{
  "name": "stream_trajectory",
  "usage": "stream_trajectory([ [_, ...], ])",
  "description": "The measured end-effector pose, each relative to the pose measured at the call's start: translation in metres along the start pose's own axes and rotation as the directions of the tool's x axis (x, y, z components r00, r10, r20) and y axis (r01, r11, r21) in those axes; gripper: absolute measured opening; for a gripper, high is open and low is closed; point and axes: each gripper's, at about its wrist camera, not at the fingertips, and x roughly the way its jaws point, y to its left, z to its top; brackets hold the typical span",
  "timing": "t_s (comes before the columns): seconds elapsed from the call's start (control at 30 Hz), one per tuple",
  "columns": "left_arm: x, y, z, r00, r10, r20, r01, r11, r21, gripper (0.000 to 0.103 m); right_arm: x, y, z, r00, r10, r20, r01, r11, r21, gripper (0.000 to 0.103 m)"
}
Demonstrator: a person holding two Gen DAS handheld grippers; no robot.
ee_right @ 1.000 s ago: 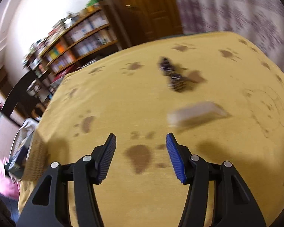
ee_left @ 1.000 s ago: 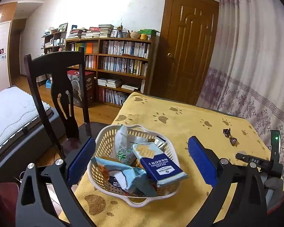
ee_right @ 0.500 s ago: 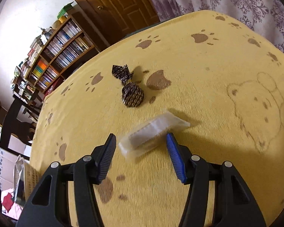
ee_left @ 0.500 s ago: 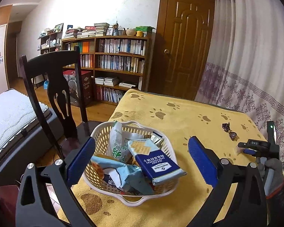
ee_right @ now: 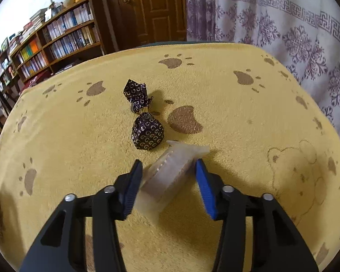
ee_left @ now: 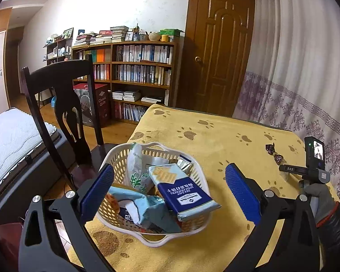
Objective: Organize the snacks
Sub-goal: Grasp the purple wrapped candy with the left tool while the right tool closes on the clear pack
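Note:
A white lattice basket (ee_left: 151, 241) stands at the near left corner of the yellow paw-print tablecloth (ee_right: 238, 117). It holds a blue cracker packet (ee_left: 185, 197), a light blue packet (ee_left: 145, 208) and a white-green bag (ee_left: 138, 170). My left gripper (ee_left: 169, 168) hovers open over the basket, holding nothing. In the right wrist view, my right gripper (ee_right: 167, 167) is open and low on the cloth, its fingers straddling a clear-wrapped biscuit packet (ee_right: 170, 172). A dark foil-wrapped candy (ee_right: 147, 133) lies just beyond that packet and also shows as the candy (ee_left: 274, 154) at the far right.
A dark wooden chair (ee_left: 63, 104) stands against the table's left side, with a mattress (ee_left: 9, 136) beyond it. Bookshelves (ee_left: 136, 72) and a brown door (ee_left: 219, 52) are behind the table; a patterned curtain (ee_right: 294, 31) hangs along its right side. A gloved hand (ee_left: 321, 195) holds the right device.
The right gripper has moved forward and down until the clear biscuit packet lies between its fingers, which have narrowed slightly. The left gripper has stayed over the basket, drifting only a little.

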Motion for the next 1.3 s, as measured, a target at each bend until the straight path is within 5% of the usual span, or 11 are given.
stream_trajectory([
  [0.17, 0.002, -0.017, 0.001, 1.0, -0.018, -0.004, 0.018, 0.999, 0.026, 0.1, -0.01, -0.017, -0.007, 1.0, 0.027, 0.007, -0.027, 1.0, -0.012, 0.031],
  [0.7, 0.039, -0.138, 0.001, 0.989, -0.127, -0.081, 0.139, 0.976, 0.167, 0.1, -0.04, -0.068, -0.021, 0.983, 0.174, 0.063, -0.171, 0.984, -0.051, 0.025],
  [0.93, 0.073, -0.2, -0.004, 0.977, -0.157, -0.145, 0.188, 0.954, 0.232, 0.1, -0.025, -0.076, -0.024, 0.965, 0.259, 0.043, -0.259, 0.966, 0.012, 0.037],
  [1.13, 0.112, -0.236, -0.005, 0.963, -0.185, -0.195, 0.228, 0.946, 0.231, 0.1, -0.02, -0.059, -0.029, 0.975, 0.22, 0.039, -0.218, 0.975, -0.041, 0.046],
  [1.3, 0.15, -0.267, -0.009, 0.953, -0.202, -0.227, 0.256, 0.936, 0.243, 0.1, -0.026, -0.056, -0.032, 0.968, 0.243, 0.059, -0.238, 0.969, -0.07, 0.03],
])
